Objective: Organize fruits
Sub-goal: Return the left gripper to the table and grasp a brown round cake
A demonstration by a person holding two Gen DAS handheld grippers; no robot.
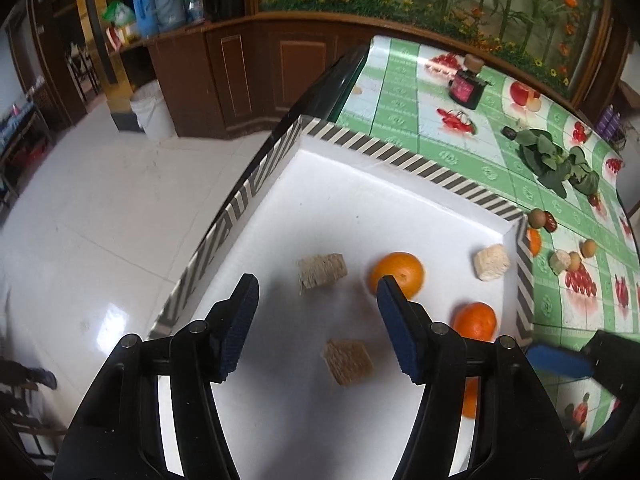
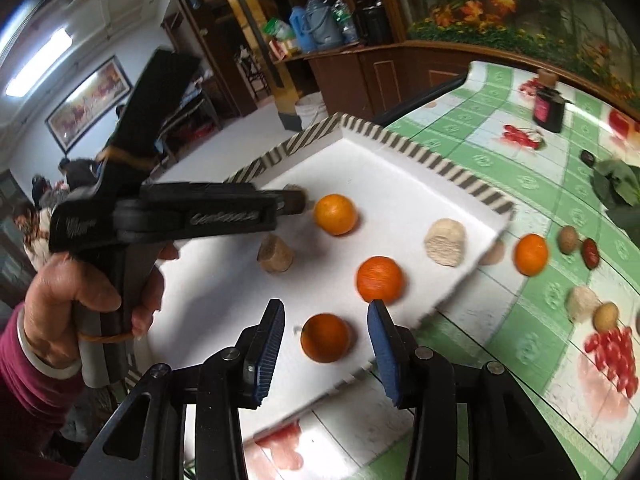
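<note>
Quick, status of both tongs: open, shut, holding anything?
Left tongs: open, holding nothing, above the white tray.
Right tongs: open, empty, an orange lying beneath the gap.

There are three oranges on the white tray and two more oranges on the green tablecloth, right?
Not quite. Three oranges do sit on the white tray, but only one orange is on the green tablecloth, just past the tray's corner. The right wrist view shows it.

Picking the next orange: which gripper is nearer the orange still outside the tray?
Right. The right gripper hovers open at the tray's near edge; the left gripper is open over the tray, farther from that orange.
</note>
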